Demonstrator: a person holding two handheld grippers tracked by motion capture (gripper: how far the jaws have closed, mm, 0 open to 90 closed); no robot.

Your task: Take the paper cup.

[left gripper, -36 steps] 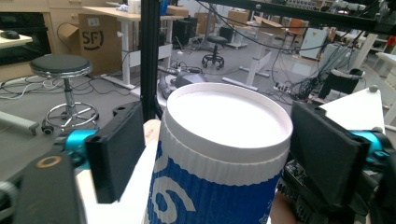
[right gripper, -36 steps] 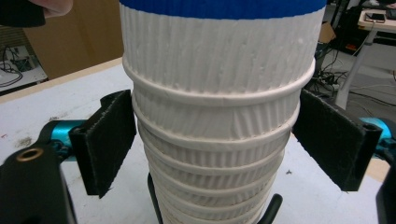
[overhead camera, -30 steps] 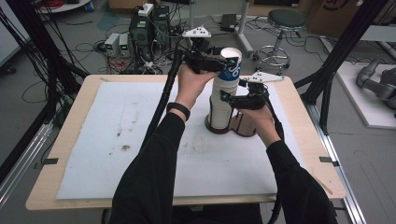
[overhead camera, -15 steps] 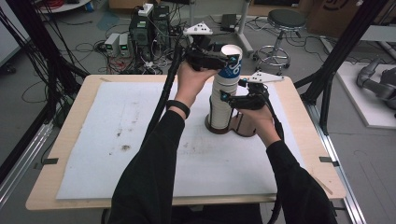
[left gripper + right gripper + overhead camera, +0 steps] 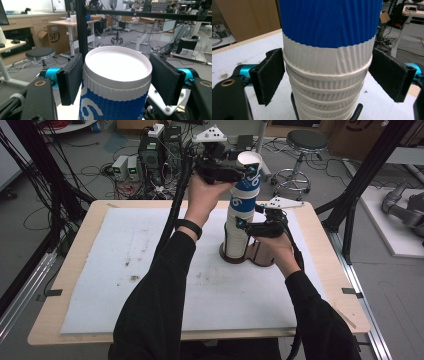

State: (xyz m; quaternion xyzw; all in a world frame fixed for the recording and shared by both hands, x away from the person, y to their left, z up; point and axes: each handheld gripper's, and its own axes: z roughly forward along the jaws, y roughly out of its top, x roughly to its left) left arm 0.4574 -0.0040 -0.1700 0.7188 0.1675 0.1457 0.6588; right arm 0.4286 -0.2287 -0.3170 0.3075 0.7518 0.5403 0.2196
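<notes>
Apparently the step in hand is pulling the top cup [image 5: 248, 179] off a stack of paper cups [image 5: 236, 237] that stands in a dark holder [image 5: 260, 255] toward the far right of the table [image 5: 65, 265]. The left gripper [image 5: 231, 169] is clamped on the blue-and-white top cup just under its rim, its pads [image 5: 71, 78] pressing both sides, with the cup partly raised out of the nest. The right gripper [image 5: 257, 226] sits around the stack lower down; in the right gripper view its pads [image 5: 268, 75] stand at the white rims, the left one touching and the right one slightly off, so I cannot tell whether it truly grips. Next, the top cup likely needs a straight upward draw while the stack is braced. A white, stained mat [image 5: 100, 285] covers the wooden table; beyond it lie cables, electronics [image 5: 150, 155] and a stool [image 5: 306, 142].
</notes>
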